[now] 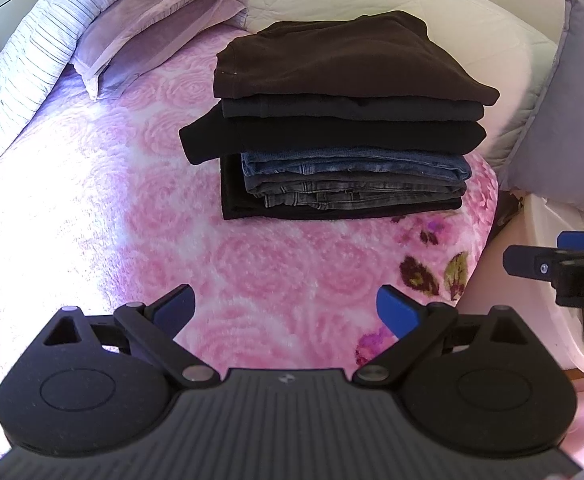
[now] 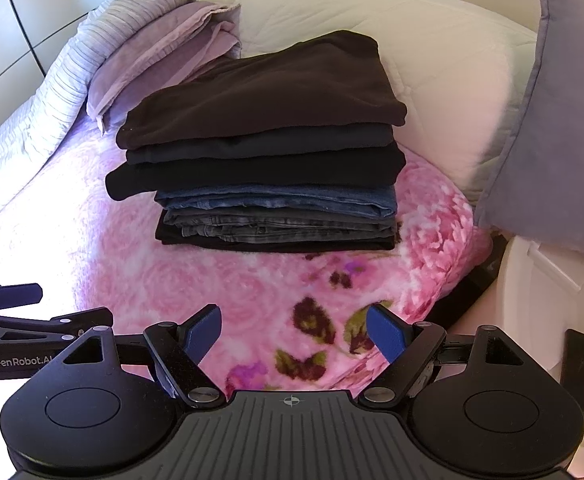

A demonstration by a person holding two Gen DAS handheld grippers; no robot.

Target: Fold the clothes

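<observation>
Folded stack done, both grippers idle

The folded clothes stack (image 1: 340, 120) sits on the pink floral blanket (image 1: 252, 272); left gripper (image 1: 286, 308) and right gripper (image 2: 294, 328) hover apart, empty. Next garment: pinch corners evenly.

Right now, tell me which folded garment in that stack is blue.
The blue jeans, fourth from the top of the stack: every other layer is brown, black or grey. They lie under the black garment and above the grey jeans.
</observation>
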